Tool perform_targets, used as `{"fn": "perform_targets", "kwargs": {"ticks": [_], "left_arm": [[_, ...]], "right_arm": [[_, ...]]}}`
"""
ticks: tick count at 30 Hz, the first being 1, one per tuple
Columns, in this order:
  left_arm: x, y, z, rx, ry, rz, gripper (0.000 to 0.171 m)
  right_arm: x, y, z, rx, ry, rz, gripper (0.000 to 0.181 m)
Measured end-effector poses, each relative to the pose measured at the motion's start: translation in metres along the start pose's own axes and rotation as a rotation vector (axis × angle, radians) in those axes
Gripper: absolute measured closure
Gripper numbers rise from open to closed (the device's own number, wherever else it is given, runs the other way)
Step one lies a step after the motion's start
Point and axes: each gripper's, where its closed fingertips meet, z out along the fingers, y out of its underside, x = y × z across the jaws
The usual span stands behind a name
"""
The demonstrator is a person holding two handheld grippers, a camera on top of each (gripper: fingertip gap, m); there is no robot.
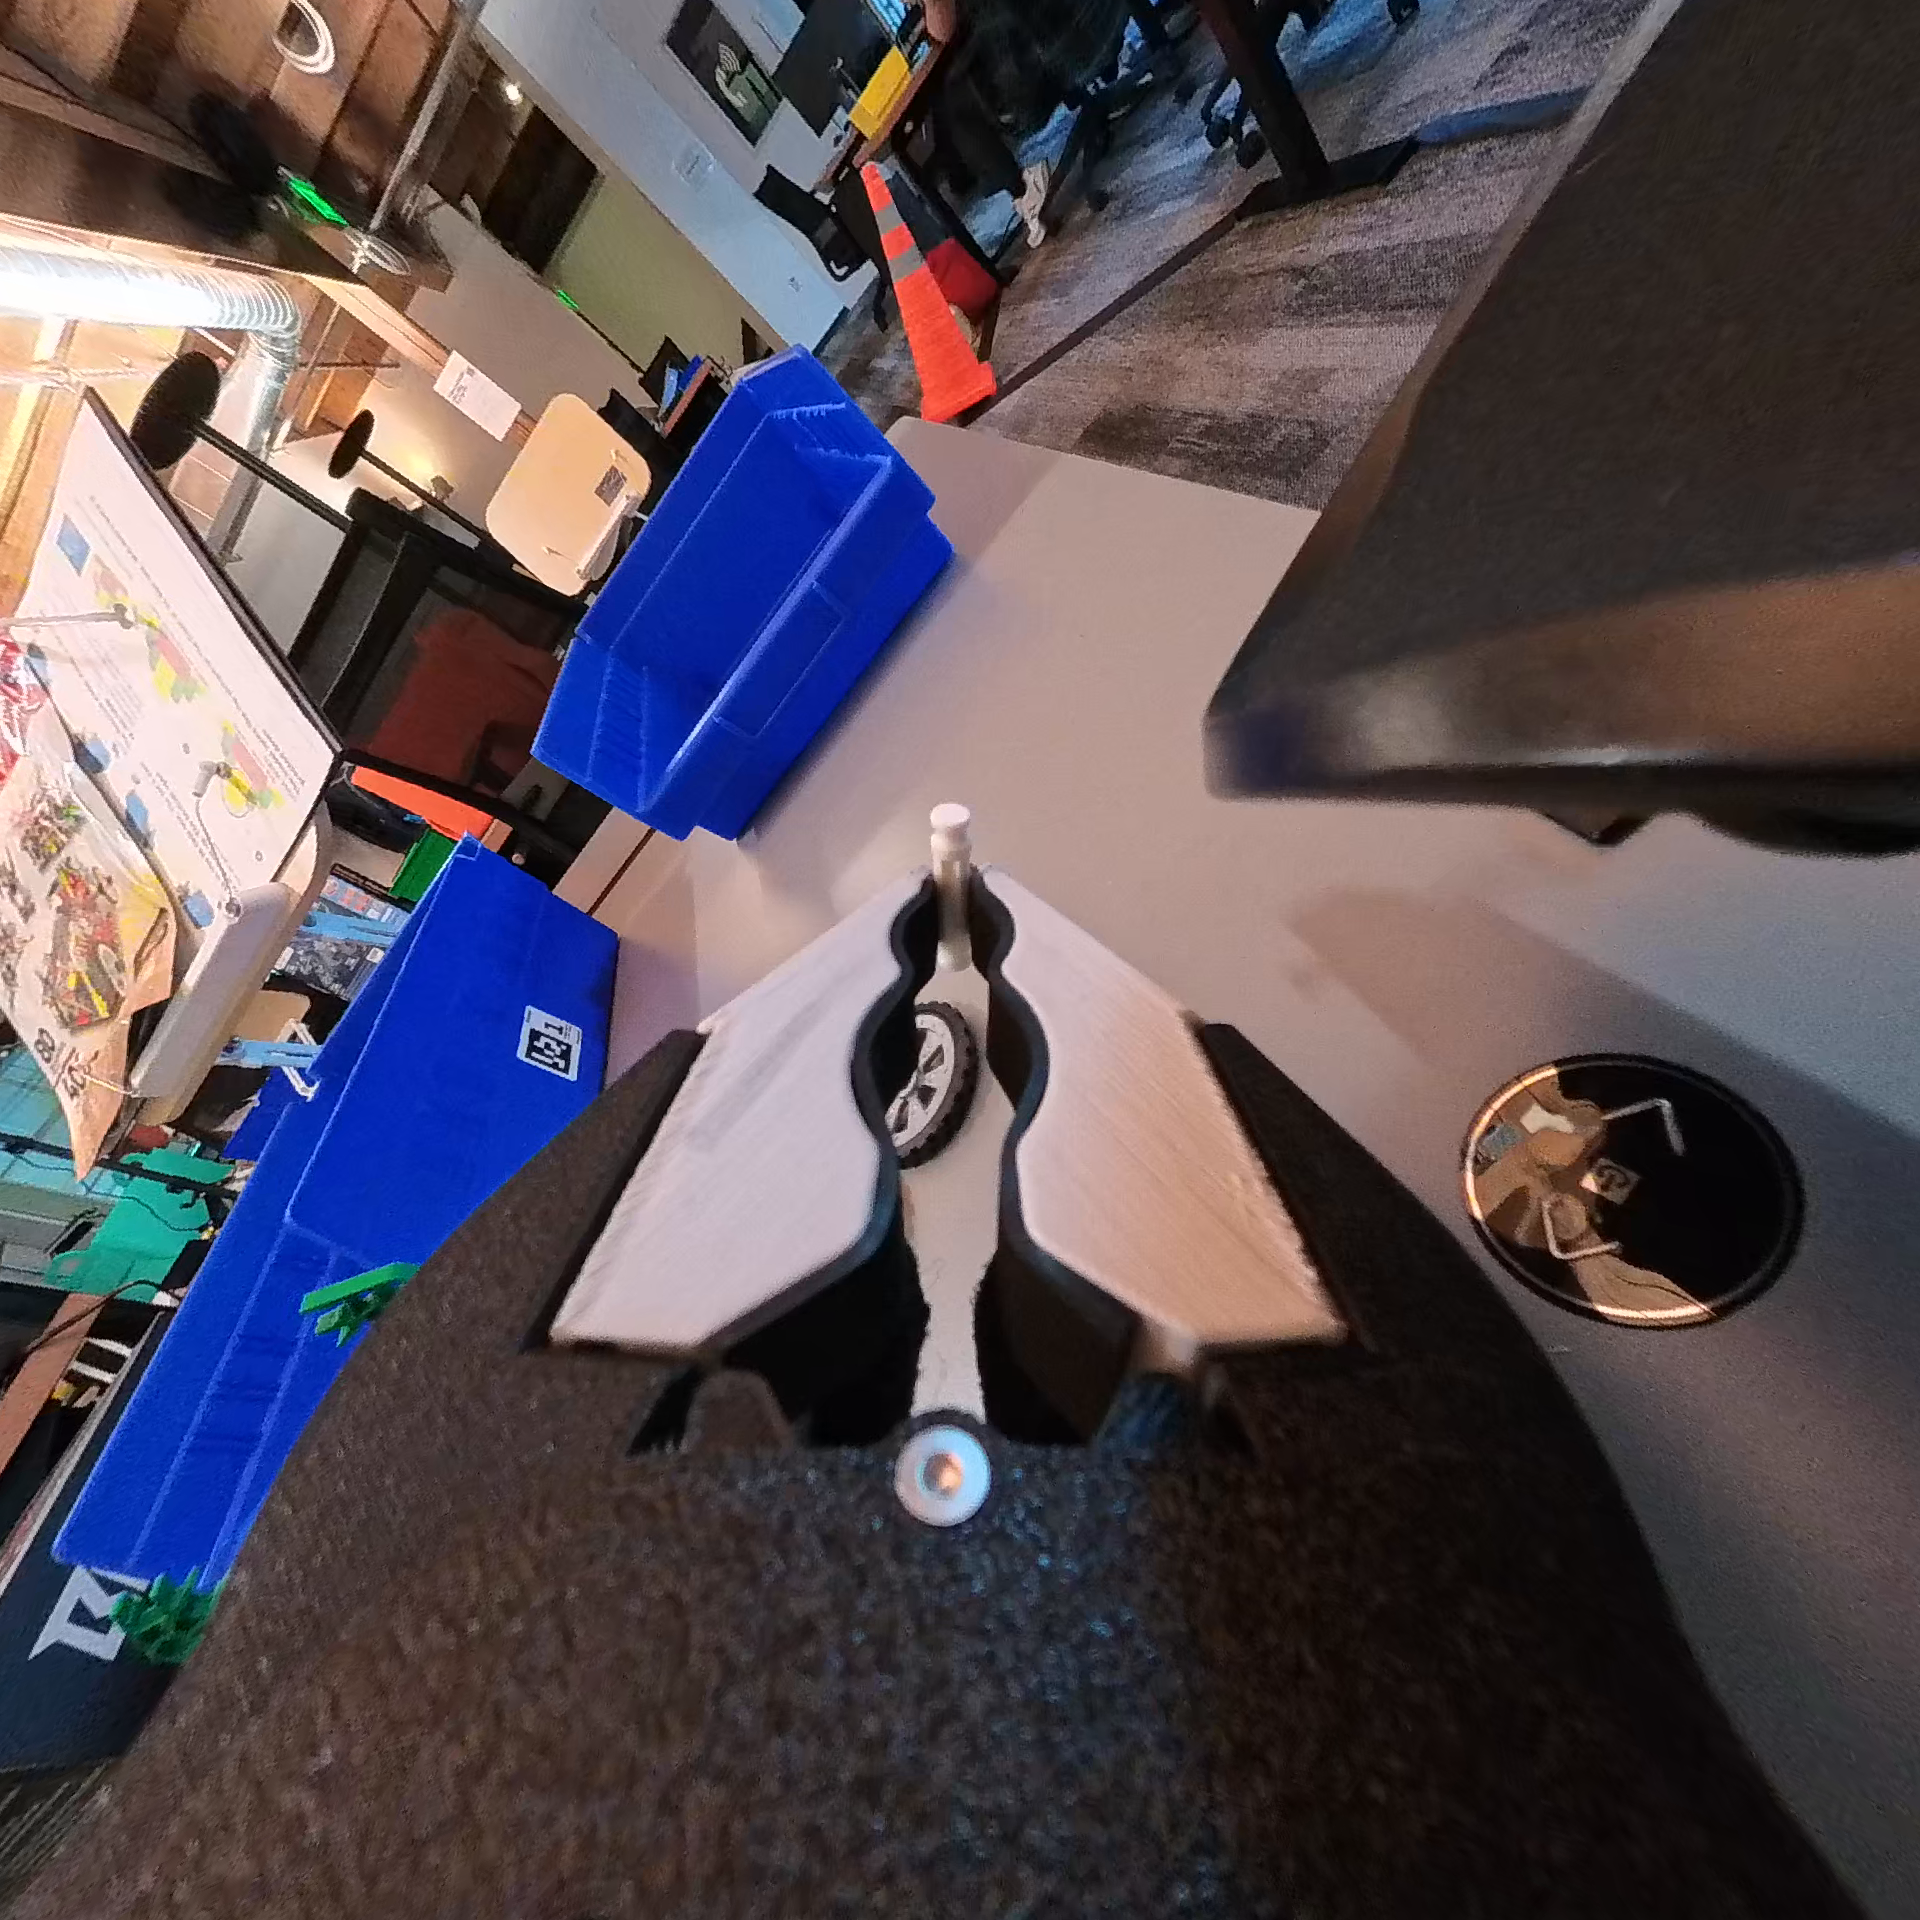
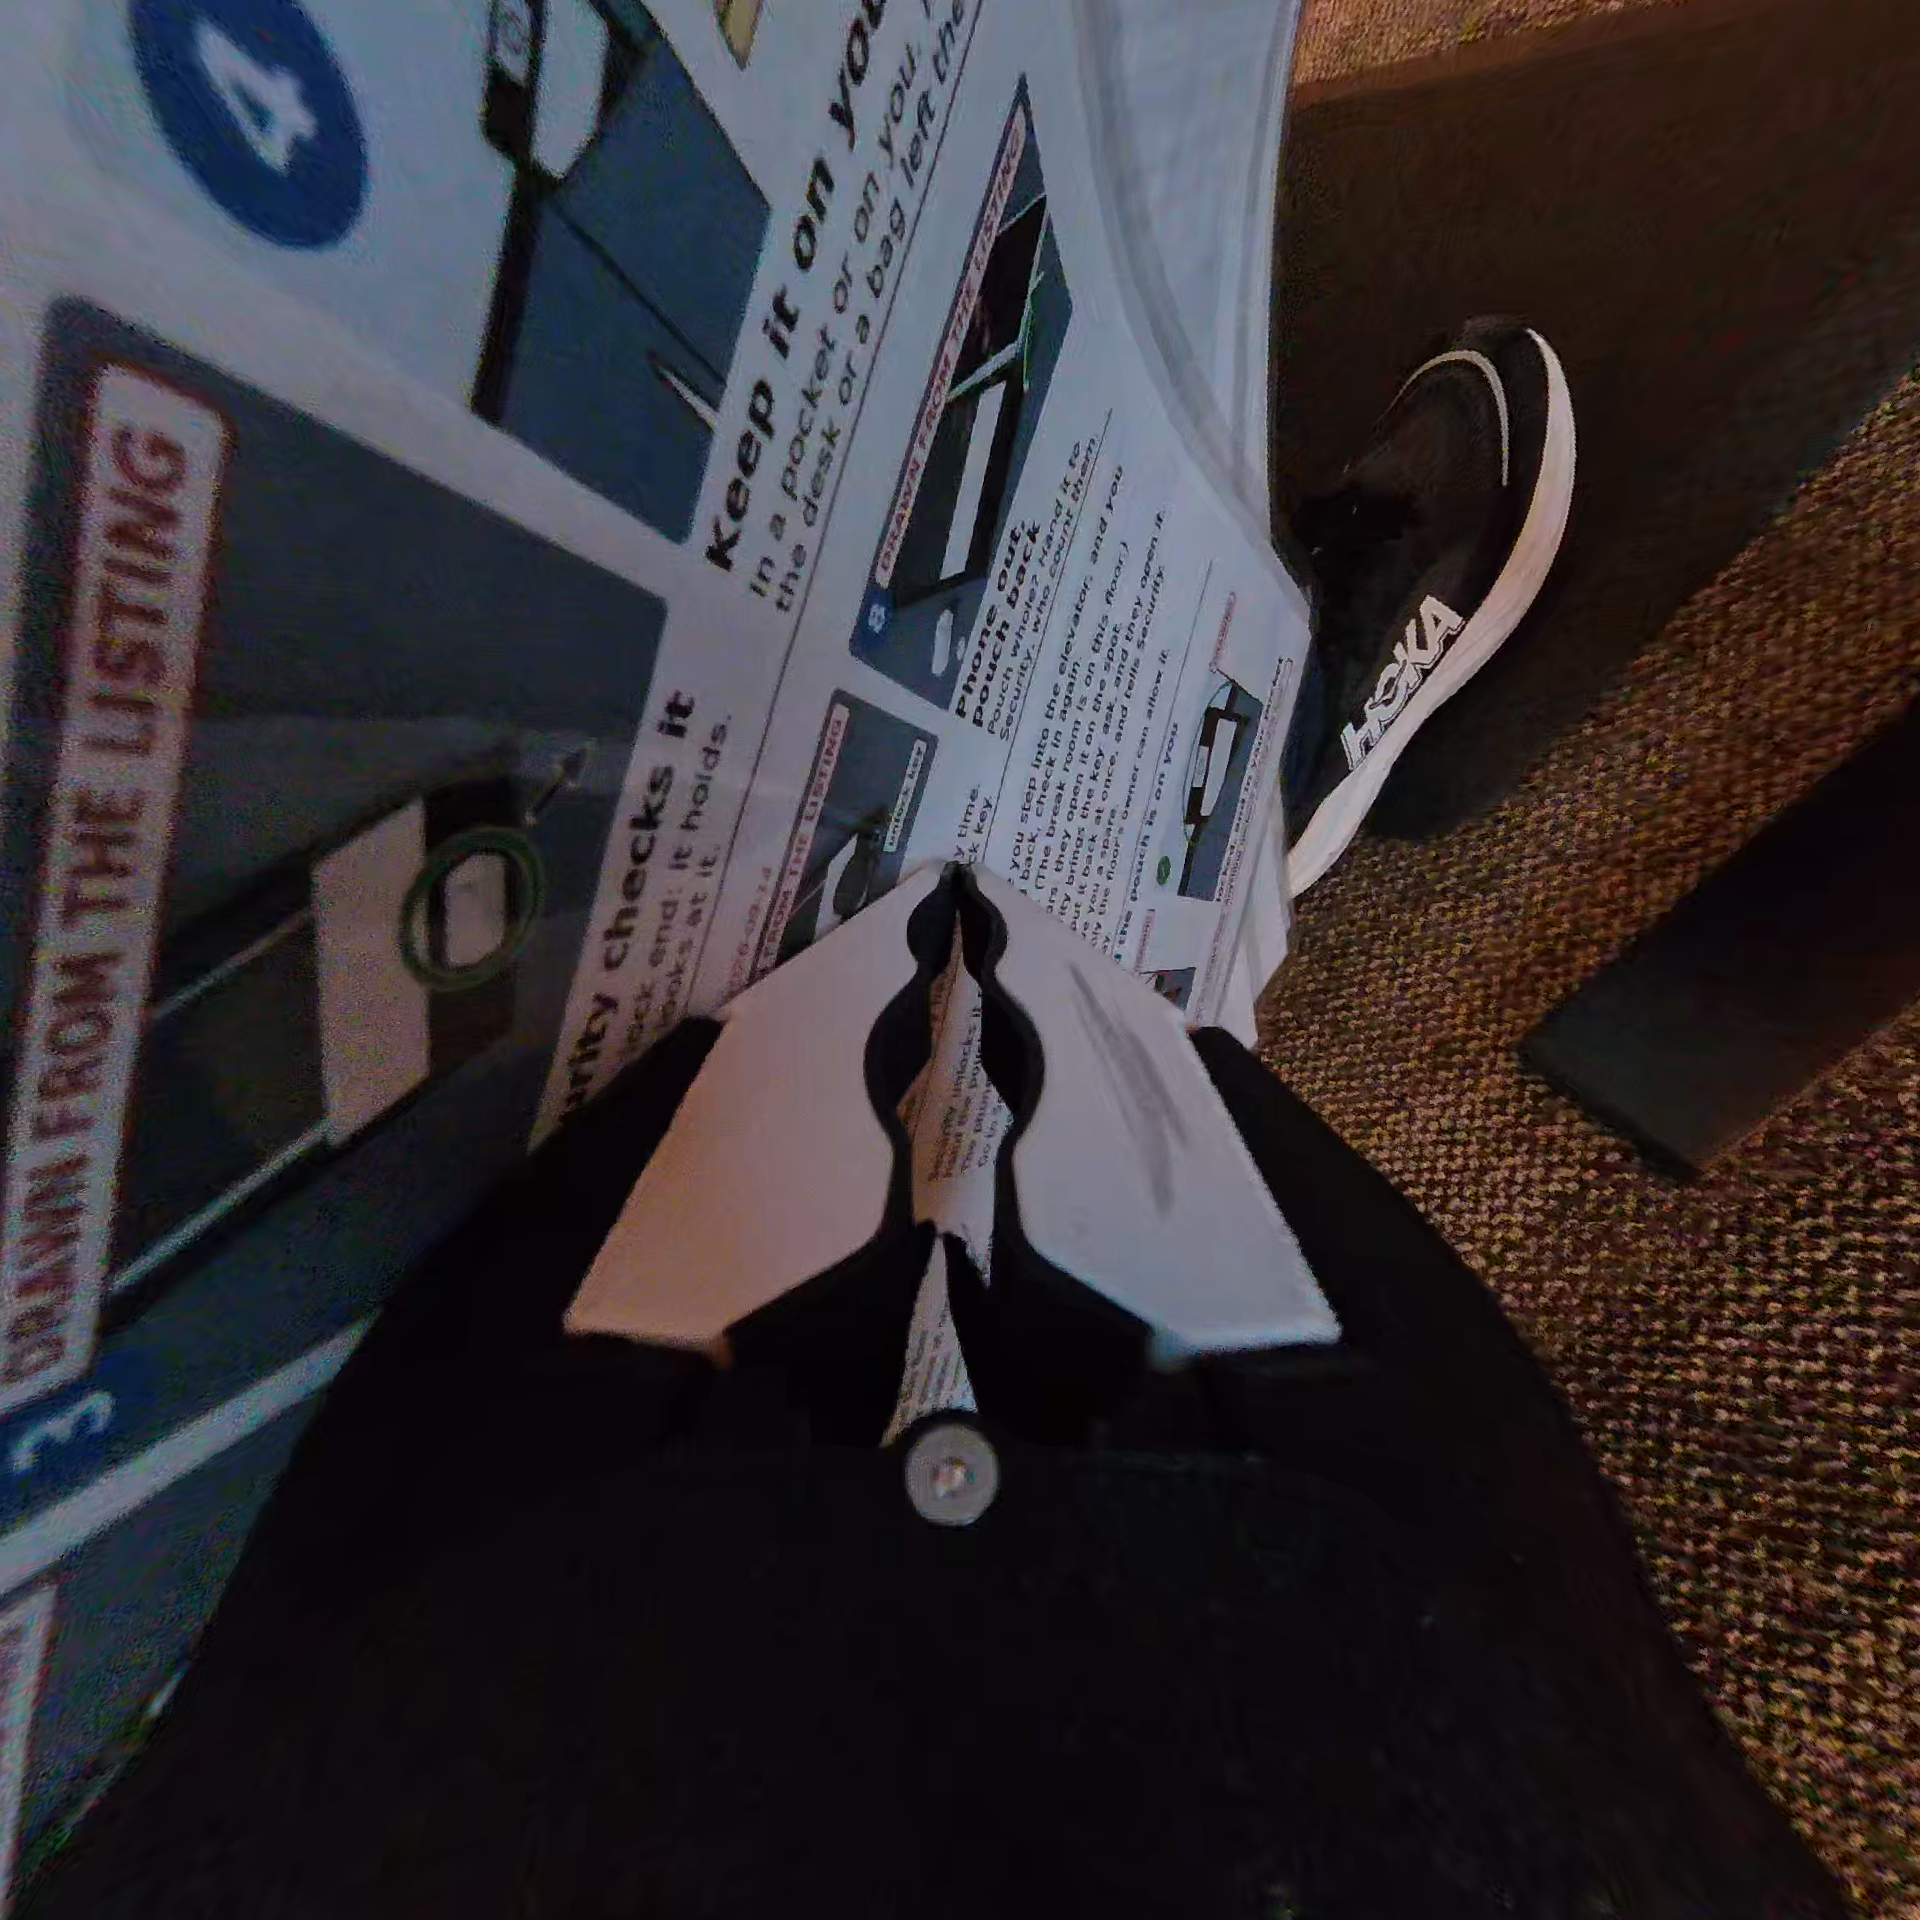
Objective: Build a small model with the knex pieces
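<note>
In the left wrist view my left gripper (image 1: 951, 883) is shut on a thin white pin (image 1: 949, 831) that sticks out past the fingertips. A small black wheel with a white hub (image 1: 930, 1081) shows in the gap between the fingers; I cannot tell whether it sits on the pin. The gripper hovers over a grey table (image 1: 1143, 644). In the right wrist view my right gripper (image 2: 954, 873) is shut on the edge of a large printed paper sheet (image 2: 727, 520) with text and pictures. The sheet fills the left of that view and runs down between the fingers.
Two blue bins (image 1: 748, 592) (image 1: 343, 1195) stand at the table's left edge. A round cable hole (image 1: 1631, 1190) lies to the right. A dark blurred slab (image 1: 1610, 468) looms upper right. An orange cone (image 1: 930, 301) stands beyond. A black shoe (image 2: 1434, 592) rests on brown carpet (image 2: 1558, 1351).
</note>
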Motion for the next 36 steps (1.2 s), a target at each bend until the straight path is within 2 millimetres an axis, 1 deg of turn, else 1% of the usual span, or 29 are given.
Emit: {"fn": "perform_targets", "kwargs": {"ticks": [2, 7, 13, 16, 20, 28, 34, 36], "left_arm": [[0.000, 0.000, 0.000, -0.003, 0.001, 0.003, 0.169], [0.000, 0.000, 0.000, -0.006, 0.001, 0.004, 0.169], [0.000, 0.001, 0.001, -0.008, -0.002, 0.009, 0.170], [-0.001, 0.002, 0.003, -0.018, -0.005, 0.013, 0.169], [0.002, 0.005, 0.006, -0.044, 0.006, 0.036, 0.169], [0.005, 0.009, 0.009, -0.071, 0.014, 0.054, 0.169], [0.006, 0.011, 0.010, -0.081, 0.019, 0.063, 0.169], [0.007, 0.011, 0.010, -0.086, 0.020, 0.066, 0.170]], "right_arm": [[-0.002, 0.000, 0.001, -0.001, 0.006, -0.004, 0.181], [0.002, 0.001, 0.001, 0.012, 0.017, 0.008, 0.181], [0.007, 0.005, -0.004, 0.014, 0.020, 0.033, 0.181], [0.009, 0.009, -0.011, 0.025, 0.014, 0.043, 0.181], [0.013, 0.020, -0.024, 0.039, -0.004, 0.077, 0.181], [0.019, 0.040, -0.049, 0.031, 0.007, 0.089, 0.179], [0.023, 0.051, -0.063, 0.018, 0.021, 0.080, 0.177], [0.026, 0.058, -0.066, -0.002, 0.029, 0.080, 0.175]]}}
